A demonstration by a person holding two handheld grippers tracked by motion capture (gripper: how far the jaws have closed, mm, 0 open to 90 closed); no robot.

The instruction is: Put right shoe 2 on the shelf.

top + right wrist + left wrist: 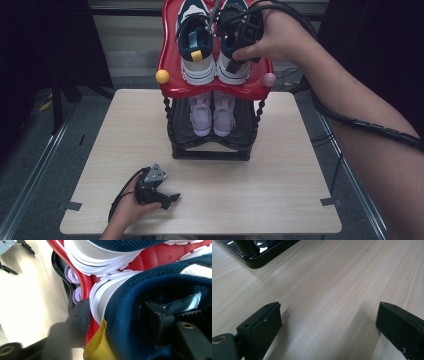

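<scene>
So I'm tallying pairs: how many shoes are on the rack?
4: two navy shoes side by side on the red top shelf, two pale shoes on the black lower shelf. More may be hidden.

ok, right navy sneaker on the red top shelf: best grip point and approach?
Take the right navy sneaker by its heel collar, one jaw inside the opening and one outside, coming from above on the person's side. The heel faces the front edge of the red top shelf, and the padded rim is thin enough to pinch. The right claw already straddles it.
</scene>
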